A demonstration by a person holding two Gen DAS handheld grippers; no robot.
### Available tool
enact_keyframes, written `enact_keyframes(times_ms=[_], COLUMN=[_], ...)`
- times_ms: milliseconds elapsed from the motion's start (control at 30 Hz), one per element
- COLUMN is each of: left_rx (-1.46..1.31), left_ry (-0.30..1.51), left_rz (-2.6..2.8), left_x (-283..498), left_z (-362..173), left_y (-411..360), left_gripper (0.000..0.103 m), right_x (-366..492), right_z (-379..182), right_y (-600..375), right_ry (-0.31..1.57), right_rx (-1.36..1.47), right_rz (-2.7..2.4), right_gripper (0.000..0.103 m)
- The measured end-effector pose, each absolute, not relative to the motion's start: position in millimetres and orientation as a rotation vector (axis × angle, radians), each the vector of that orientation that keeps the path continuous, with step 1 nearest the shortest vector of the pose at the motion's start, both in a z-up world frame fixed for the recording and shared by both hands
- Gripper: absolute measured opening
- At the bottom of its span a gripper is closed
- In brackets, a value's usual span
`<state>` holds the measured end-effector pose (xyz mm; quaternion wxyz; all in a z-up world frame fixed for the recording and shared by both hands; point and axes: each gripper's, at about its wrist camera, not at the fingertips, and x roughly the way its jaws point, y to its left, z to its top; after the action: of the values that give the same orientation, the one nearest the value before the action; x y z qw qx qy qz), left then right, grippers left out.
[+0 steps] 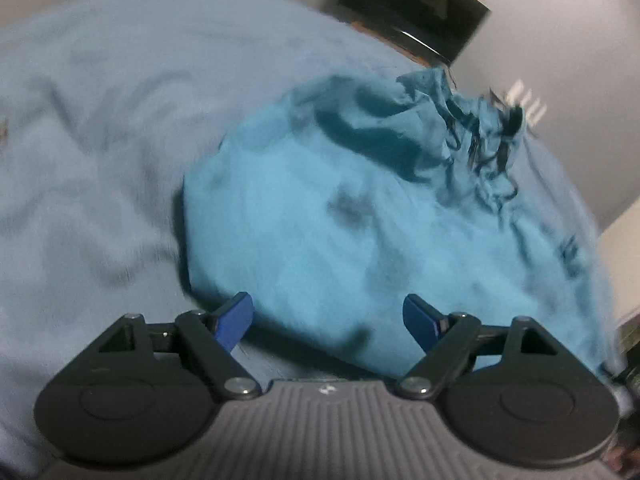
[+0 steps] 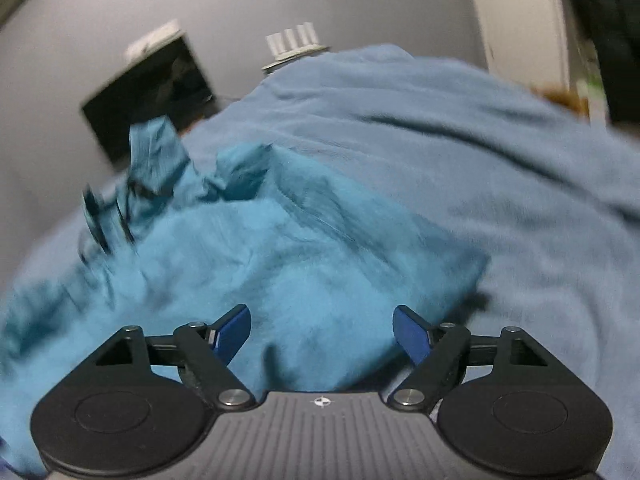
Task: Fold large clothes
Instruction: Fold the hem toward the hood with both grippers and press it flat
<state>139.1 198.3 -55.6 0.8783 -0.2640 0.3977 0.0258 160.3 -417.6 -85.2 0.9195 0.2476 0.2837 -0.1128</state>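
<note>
A bright blue garment [image 1: 340, 216] lies crumpled on a pale blue blanket [image 1: 100, 140]. Its far end is bunched, with dark markings. My left gripper [image 1: 328, 320] is open and empty, its blue fingertips [image 1: 236, 320] just above the garment's near edge. In the right wrist view the same garment [image 2: 280, 256] spreads from the centre to the left over the blanket [image 2: 520, 200]. My right gripper [image 2: 322, 330] is open and empty, hovering over the garment's near part. Both views are motion-blurred.
A dark box-like object [image 1: 416, 4] stands beyond the blanket's far edge; it also shows in the right wrist view [image 2: 152, 96]. A white ribbed item [image 2: 296, 44] sits beside it. Grey wall behind. A pale cabinet edge [image 1: 624, 264] is at the right.
</note>
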Motion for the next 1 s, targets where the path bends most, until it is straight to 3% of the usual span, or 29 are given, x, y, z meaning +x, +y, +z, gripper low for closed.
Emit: enact_keyframes(times_ms=[267, 733, 767, 833, 900, 933, 1000], left_rx=[-0.675, -0.911, -0.918, -0.921, -0.927, -0.925, -0.899], left_ry=[0.923, 0.797, 0.793, 0.782, 0.767, 0.755, 0.722], left_rz=[0.052, 0.054, 0.053, 0.057, 0.071, 0.070, 0.056], left_x=[154.8, 185.8, 186.8, 186.9, 183.1, 180.8, 177.4], left_z=[-87.2, -124.6, -125.1, -123.9, -120.3, -115.7, -107.1], left_y=[198.2, 213.0, 214.9, 217.1, 218.4, 218.1, 214.4], left_gripper=[0.082, 0.087, 0.085, 0.076, 0.060, 0.047, 0.043], right_x=[167.6, 202.4, 205.5, 208.7, 209.8, 213.0, 213.4], right_z=[-122.4, -165.8, -168.0, -167.5, -160.6, -156.5, -147.0], right_y=[-445.2, -446.1, -445.1, -441.3, -435.4, -428.8, -423.3], right_ry=[0.699, 0.637, 0.631, 0.582, 0.552, 0.536, 0.501], right_rx=[0.807, 1.039, 1.037, 1.021, 0.991, 0.980, 0.966], right_rz=[-0.200, -0.122, -0.128, -0.140, -0.160, -0.158, -0.154], right_gripper=[0.087, 0.097, 0.096, 0.083, 0.067, 0.063, 0.058])
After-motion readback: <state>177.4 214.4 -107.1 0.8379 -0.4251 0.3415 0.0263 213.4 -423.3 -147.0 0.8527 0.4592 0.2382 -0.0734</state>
